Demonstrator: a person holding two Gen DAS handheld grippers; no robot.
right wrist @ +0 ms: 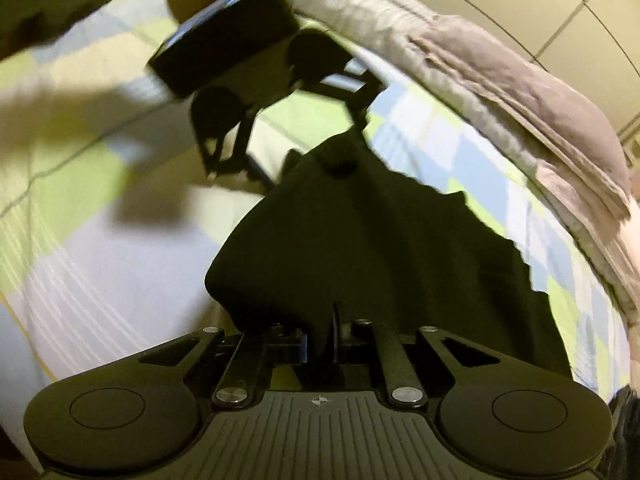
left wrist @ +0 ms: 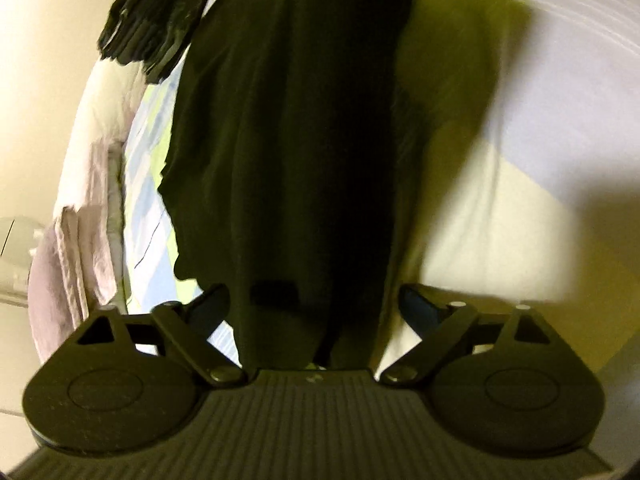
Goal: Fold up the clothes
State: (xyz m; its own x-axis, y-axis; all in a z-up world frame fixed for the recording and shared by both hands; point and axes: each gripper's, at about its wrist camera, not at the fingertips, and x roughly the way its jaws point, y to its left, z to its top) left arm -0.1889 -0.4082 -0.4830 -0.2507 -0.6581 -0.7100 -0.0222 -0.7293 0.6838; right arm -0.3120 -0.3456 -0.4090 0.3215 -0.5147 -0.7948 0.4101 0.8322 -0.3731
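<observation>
A black garment (left wrist: 288,152) lies stretched over the checked bedsheet (left wrist: 148,168) in the left wrist view. My left gripper (left wrist: 314,304) is open, its fingers spread wide on either side of the garment's near end. In the right wrist view my right gripper (right wrist: 320,332) is shut on the near edge of the same black garment (right wrist: 360,248). The left gripper (right wrist: 280,160) shows there at the garment's far end, with its fingers apart.
A grey-pink folded blanket (right wrist: 540,112) lies along the bed's edge, also in the left wrist view (left wrist: 76,240). A dark striped cloth (left wrist: 152,20) lies at the far end of the bed. A dark item (right wrist: 60,12) lies on the sheet, far left.
</observation>
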